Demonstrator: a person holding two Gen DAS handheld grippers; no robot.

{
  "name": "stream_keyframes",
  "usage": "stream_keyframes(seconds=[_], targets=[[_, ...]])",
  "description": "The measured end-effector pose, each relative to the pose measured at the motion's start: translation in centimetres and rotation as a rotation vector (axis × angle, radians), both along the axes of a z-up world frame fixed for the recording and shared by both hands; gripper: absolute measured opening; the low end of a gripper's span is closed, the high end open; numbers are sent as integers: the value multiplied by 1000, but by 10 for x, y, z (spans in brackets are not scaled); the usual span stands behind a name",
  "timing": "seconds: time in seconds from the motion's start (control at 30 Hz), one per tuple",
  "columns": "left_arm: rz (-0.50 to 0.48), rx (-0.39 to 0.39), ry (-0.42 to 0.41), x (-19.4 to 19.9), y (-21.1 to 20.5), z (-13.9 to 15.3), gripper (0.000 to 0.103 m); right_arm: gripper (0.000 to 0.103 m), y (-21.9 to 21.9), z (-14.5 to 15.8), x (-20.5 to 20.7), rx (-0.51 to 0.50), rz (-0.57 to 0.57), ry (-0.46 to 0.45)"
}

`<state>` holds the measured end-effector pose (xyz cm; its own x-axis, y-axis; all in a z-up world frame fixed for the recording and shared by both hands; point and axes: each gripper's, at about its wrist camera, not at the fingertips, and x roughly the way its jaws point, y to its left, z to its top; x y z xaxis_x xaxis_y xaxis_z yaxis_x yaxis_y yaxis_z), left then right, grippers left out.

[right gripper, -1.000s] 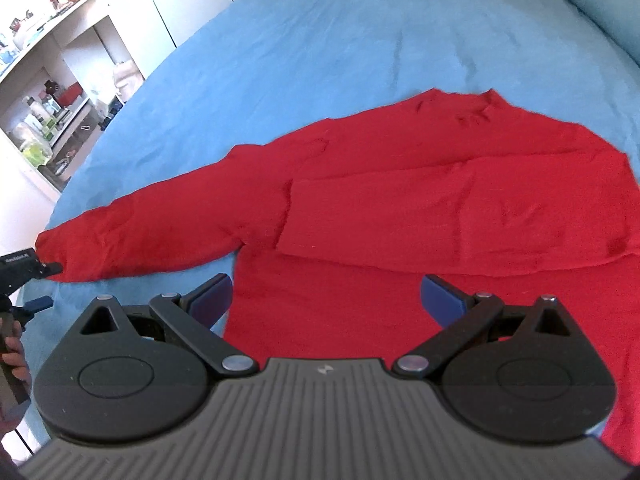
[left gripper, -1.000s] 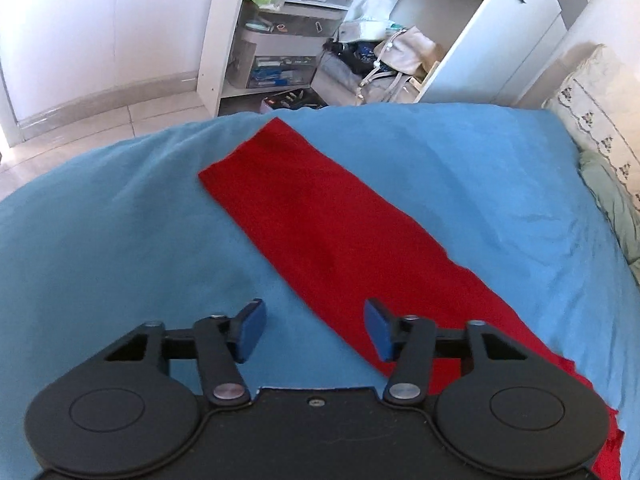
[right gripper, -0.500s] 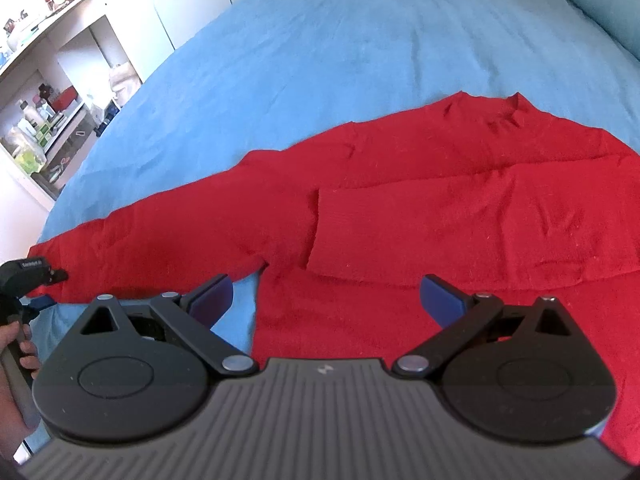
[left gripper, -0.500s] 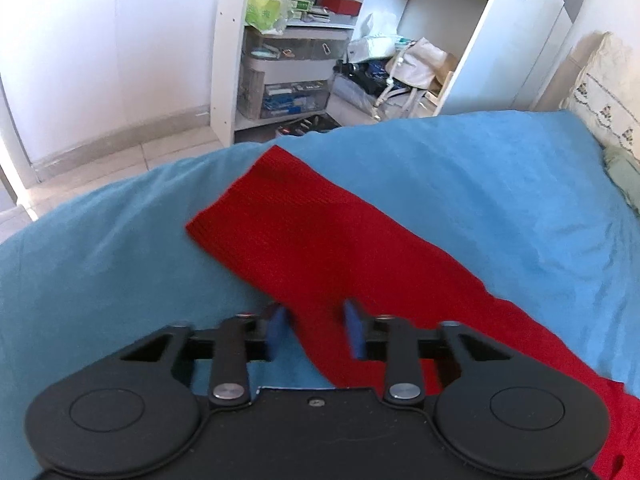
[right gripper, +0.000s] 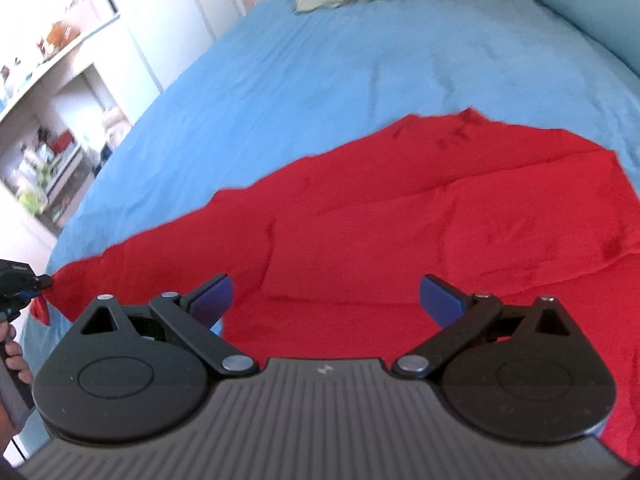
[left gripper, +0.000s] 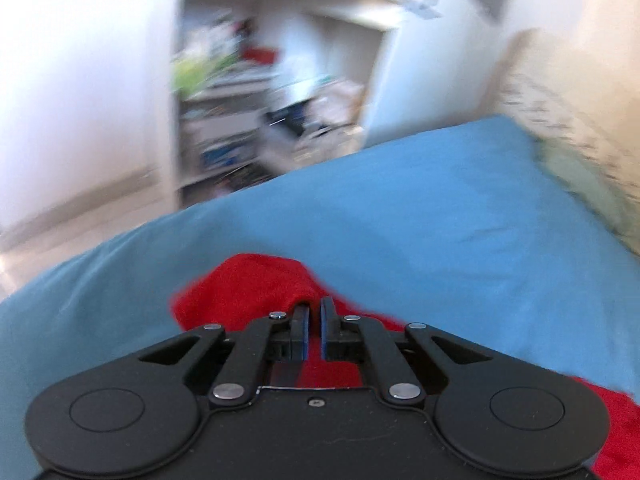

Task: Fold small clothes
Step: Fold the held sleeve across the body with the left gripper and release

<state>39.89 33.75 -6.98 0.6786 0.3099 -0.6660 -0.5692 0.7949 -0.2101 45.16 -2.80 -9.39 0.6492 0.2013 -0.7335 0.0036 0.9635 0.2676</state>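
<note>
Bright daylight fills both pictures. The left view is smeared, most on the shelves [left gripper: 256, 120]. Edges bend round, and the corners go dark.

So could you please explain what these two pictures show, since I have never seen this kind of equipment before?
There is no robot here: a person holds a two-finger hand tool in each hand, and each tool carries a wide-angle camera looking along its jaws. The black shapes at the bottom of each picture are those tools.

The blurred picture comes from the left gripper. Its jaws have just been closing and are now shut on the cuff end of the long red sweater sleeve.

The other picture comes from the right gripper, whose jaws are open and hold nothing. It looks over the red knitted sweater spread on the blue bedsheet. At its left edge you can see the left tool pinching the sleeve tip, probably to fold it inward.
</note>
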Motion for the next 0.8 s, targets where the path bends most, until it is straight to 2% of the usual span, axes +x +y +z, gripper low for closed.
stream_keyframes(seconds=[0.2, 0.33, 0.47, 0.57, 0.7, 0.8], targets=[[-291, 96, -94, 11, -116, 55, 5, 103, -66, 24, -11, 39, -86, -39], [-511, 130, -92, 21, -216, 61, 5, 103, -113, 38, -16, 14, -112, -72], [-677, 112, -30, 32, -310, 21, 5, 103, -157, 33, -17, -39, -116, -86], [-733, 98, 64, 41, -356, -31, 5, 103, -183, 15, -17, -60, -114, -67], [-739, 92, 140, 45, -380, -77, 5, 103, -202, -5, -13, -90, -85, -45], [-745, 87, 145, 37, -385, -80, 10, 103, -207, -11, -11, -92, -53, -41]])
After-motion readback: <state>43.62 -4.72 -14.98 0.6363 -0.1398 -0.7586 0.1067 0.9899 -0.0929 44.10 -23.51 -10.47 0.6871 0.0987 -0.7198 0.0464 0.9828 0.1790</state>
